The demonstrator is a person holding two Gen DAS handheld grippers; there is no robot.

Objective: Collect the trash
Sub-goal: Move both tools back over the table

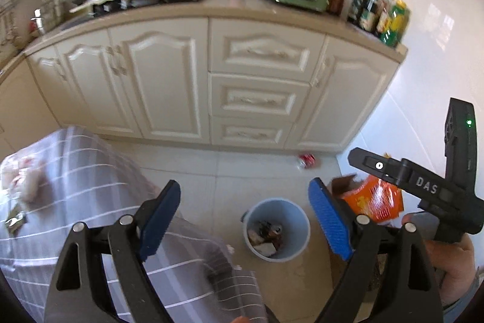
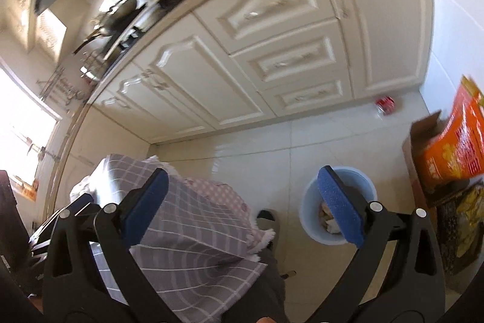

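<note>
A pale blue trash bin (image 1: 298,235) stands on the tiled floor with several scraps of rubbish inside. In the left wrist view it lies below and between the blue pads of my left gripper (image 1: 243,186), which is open and holds nothing. My right gripper (image 2: 242,171) is also wide open and empty; its right finger covers part of the bin (image 2: 311,220). A crushed red can (image 1: 307,161) lies on the floor at the foot of the cabinets, also visible as the can (image 2: 385,105) in the right wrist view. Both grippers hang well above the floor.
A table with a grey checked cloth (image 1: 90,171) fills the near left, with blurred wrappers (image 1: 18,180) on it. An orange bag (image 2: 459,147) sticks out of a cardboard box right of the bin. Cream cabinets (image 1: 169,80) close off the far side. A hand (image 1: 447,262) holds the right device.
</note>
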